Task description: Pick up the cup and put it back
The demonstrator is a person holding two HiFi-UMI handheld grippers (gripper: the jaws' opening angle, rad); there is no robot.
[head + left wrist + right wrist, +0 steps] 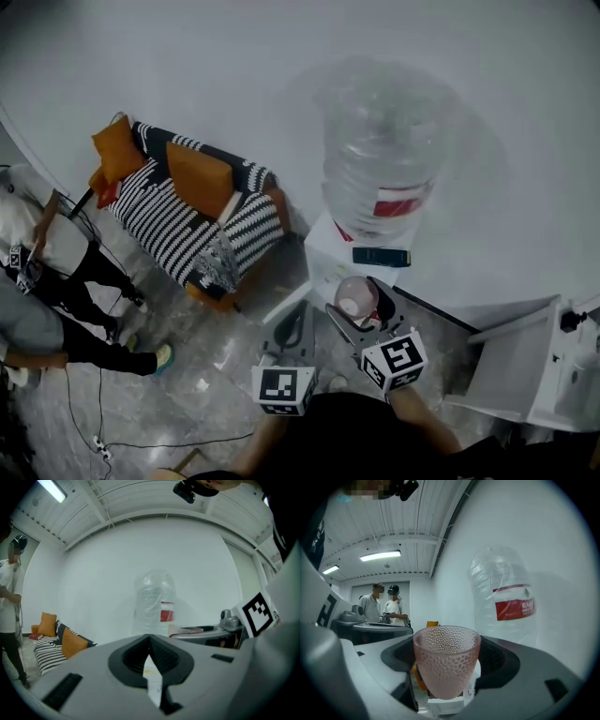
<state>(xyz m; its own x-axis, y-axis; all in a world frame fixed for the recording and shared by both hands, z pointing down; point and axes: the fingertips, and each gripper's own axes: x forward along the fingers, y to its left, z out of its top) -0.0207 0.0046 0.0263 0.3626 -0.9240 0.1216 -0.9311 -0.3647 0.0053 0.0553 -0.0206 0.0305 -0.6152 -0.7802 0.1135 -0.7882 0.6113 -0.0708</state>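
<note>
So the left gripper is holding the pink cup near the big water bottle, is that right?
Not quite: the right gripper holds the pink cup near the big water bottle. The right gripper view shows the cup between its jaws; the left gripper has its jaws closed on nothing.

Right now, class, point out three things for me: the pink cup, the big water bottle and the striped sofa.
pink cup (446,663): right gripper view, on its dimpled side wall.
water bottle (382,150): head view, on the clear body above the red label.
striped sofa (161,220): head view, on the striped seat.
</note>
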